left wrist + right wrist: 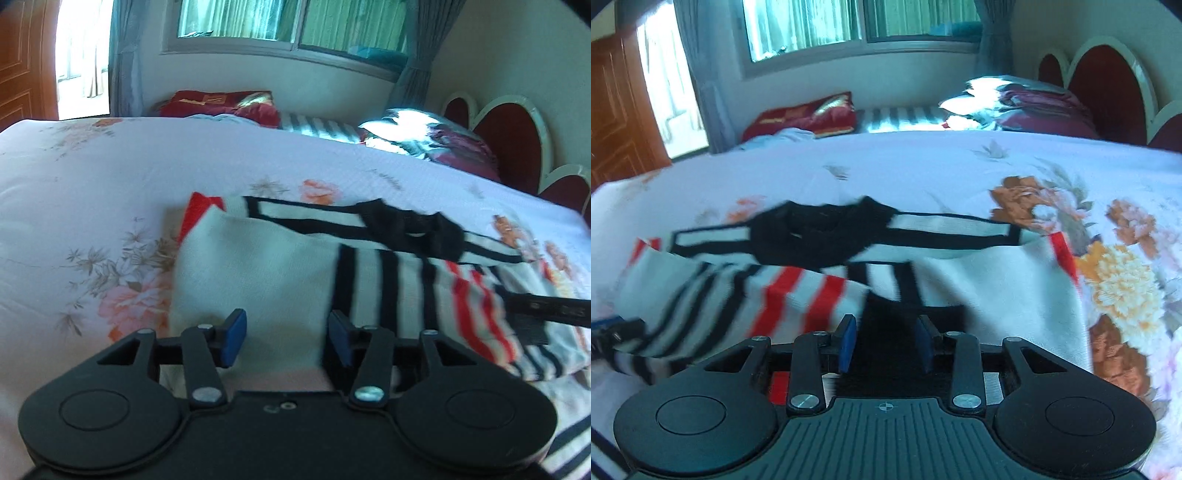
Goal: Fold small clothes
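- A bed (110, 177) fills the foreground, covered by a pale pink sheet printed with flowers.
- At its far right stands a headboard (517, 136) of dark red, scalloped panels edged in white.
- Dark red pillows (1045, 107) and a red cushion (221, 103) lie along the bed's far side, with striped bedding (317, 127) between them.
- A wide window (295, 26) in the white wall (258, 74) shows green light; grey-blue curtains (123, 55) hang at both sides.
- A brown wooden door (26, 62) stands at far left beside a bright opening.
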`<state>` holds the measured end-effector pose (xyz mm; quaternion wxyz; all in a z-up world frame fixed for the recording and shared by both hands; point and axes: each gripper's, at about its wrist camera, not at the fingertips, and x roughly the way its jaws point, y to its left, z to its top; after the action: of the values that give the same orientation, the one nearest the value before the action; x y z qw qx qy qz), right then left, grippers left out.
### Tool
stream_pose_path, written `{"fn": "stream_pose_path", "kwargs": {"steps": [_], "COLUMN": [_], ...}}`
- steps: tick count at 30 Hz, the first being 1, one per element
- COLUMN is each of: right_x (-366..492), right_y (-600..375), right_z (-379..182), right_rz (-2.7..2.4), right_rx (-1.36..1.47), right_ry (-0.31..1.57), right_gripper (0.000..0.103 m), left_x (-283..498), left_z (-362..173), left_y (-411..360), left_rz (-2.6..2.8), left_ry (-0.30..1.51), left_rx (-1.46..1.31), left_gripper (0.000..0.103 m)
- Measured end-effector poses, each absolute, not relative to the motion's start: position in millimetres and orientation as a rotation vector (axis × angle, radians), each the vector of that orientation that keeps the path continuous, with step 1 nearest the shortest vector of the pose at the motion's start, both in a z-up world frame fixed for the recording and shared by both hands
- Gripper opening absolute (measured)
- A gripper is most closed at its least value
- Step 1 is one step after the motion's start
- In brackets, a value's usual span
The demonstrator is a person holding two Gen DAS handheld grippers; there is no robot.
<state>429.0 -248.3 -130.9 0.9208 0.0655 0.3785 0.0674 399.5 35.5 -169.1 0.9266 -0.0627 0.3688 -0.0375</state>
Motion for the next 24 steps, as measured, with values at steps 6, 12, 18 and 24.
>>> {"fn": "stream_pose_path", "kwargs": {"steps": [6,12,18,24], "right_x": [424.9,418.8,405.6,387.1], "right_y": [-224.6,-225.0,-224.7,-232.2], "right_z": [-128.3,-139.6,-141.4,-126.7], "right_rz": [0.184,0.164,0.174,0.19], "right_rx": [0.134,0.069,0.063,0.077], "right_ry": [0.796,0.829,0.836,0.813], "right_gripper": [0.036,0.036,0.036,0.036], "left_x": [398.1,400.6,400.5,394.5], "left_z": [-181.6,-184.9,-184.3,-173.5], "left_y": [12.5,13.4,10.9,6.0], "left_rz": [-0.09,-0.091,-0.083,-0.071], "left_ry": [0.839,0.853,0.853,0.857], "left_rx": [-0.087,-0.076,-0.066,-0.061], "left_gripper": [0.057,0.06,0.06,0.058]}}
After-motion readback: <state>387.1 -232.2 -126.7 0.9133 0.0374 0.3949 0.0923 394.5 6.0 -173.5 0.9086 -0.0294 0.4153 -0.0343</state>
